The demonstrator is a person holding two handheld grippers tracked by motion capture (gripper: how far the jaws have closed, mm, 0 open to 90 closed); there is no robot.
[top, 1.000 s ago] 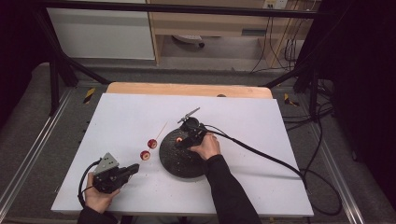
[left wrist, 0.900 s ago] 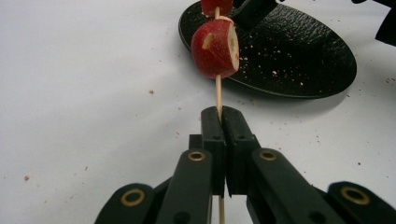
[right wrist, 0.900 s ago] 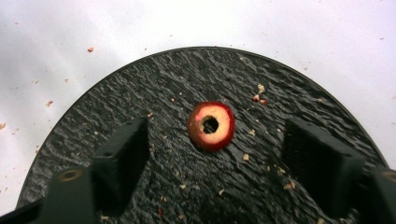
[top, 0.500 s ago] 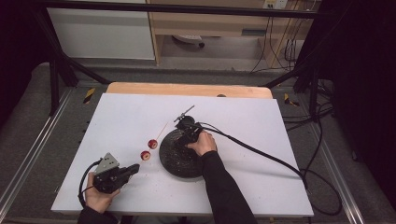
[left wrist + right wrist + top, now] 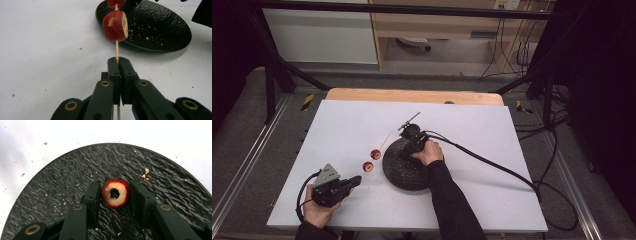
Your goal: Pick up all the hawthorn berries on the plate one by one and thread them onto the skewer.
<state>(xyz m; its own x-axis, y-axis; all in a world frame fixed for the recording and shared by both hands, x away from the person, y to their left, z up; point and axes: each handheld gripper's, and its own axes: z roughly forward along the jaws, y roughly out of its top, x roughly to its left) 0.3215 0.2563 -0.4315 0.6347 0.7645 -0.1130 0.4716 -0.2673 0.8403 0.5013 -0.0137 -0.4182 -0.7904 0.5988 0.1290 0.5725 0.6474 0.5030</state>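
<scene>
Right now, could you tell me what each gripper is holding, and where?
Left gripper pinches the skewer below its fruit pieces; right gripper clasps the cored red ring by its sides.

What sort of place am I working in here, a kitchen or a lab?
Most likely a lab or recording rig, not a kitchen: a white table inside a black metal frame, loose cables on grey floor, office cabinets behind.

The thin wooden skewer (image 5: pixel 116 48) runs hidden between the clamped jaws. The second red fruit piece (image 5: pixel 116 3) and the round black textured plate (image 5: pixel 160 27) are cut off by the top edge.
</scene>
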